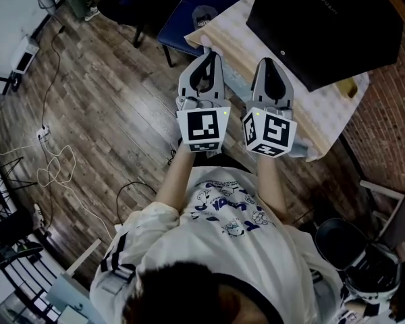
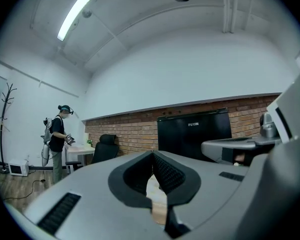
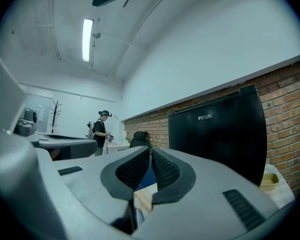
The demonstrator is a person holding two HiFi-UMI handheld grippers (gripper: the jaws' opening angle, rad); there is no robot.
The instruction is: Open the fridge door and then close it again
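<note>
Head view puts us at the approach: small black box-shaped fridge [image 1: 324, 25] on the checked-cloth table [image 1: 324, 121], door apparently closed, left gripper [image 1: 208, 55] and right gripper [image 1: 270, 63] each with jaws together on nothing, so next we reach for its door edge.

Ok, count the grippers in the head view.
2. The left gripper over the edge of the table; the right gripper beside it, before the black fridge. None looks hidden.

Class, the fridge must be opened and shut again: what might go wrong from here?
The left gripper and right gripper are shut; unless they open, they may slip off the door. The fridge stands on a tablecloth, so a hard pull may drag it. Floor cables could trip the person.
</note>
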